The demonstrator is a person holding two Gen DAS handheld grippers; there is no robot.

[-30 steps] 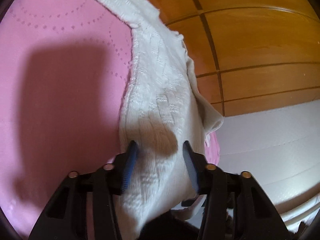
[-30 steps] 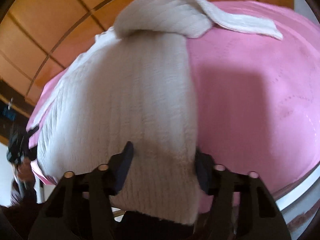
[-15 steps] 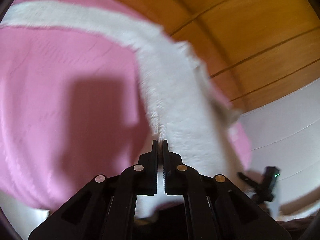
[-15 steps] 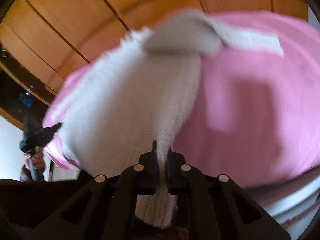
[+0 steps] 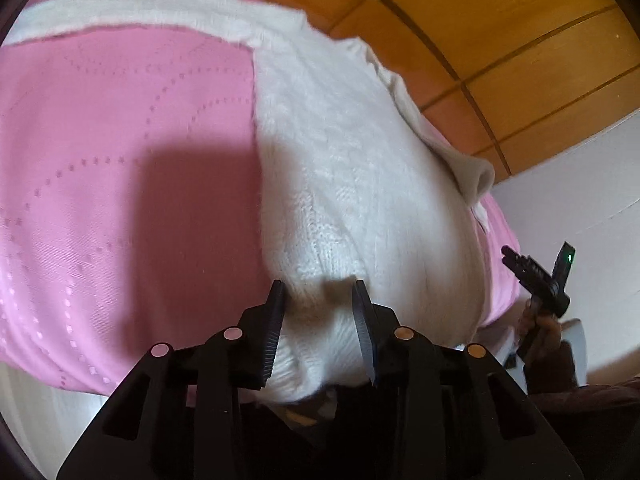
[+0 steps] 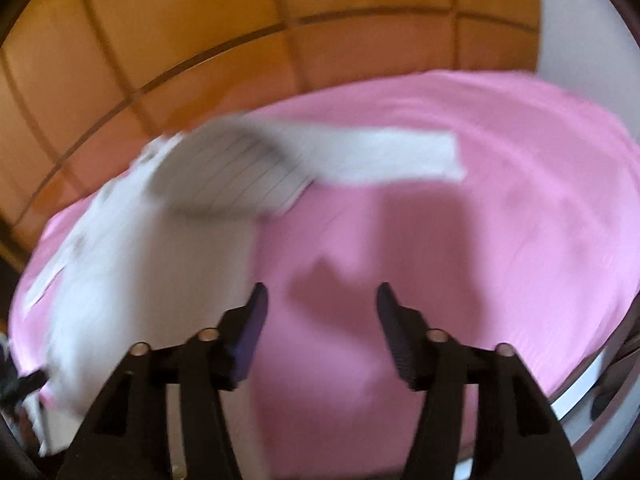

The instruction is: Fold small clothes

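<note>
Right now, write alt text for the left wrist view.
A white knitted garment lies on a pink cover, one sleeve stretched out to the left. The left tool, jaws apart after just opening, straddles its near edge. Wooden panelling stands behind.

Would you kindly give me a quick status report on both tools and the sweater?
Left tool open over white sweater, jaws just opened. Right tool open, just released, over pink cover. One sleeve out sideways. Nothing in the way.
</note>
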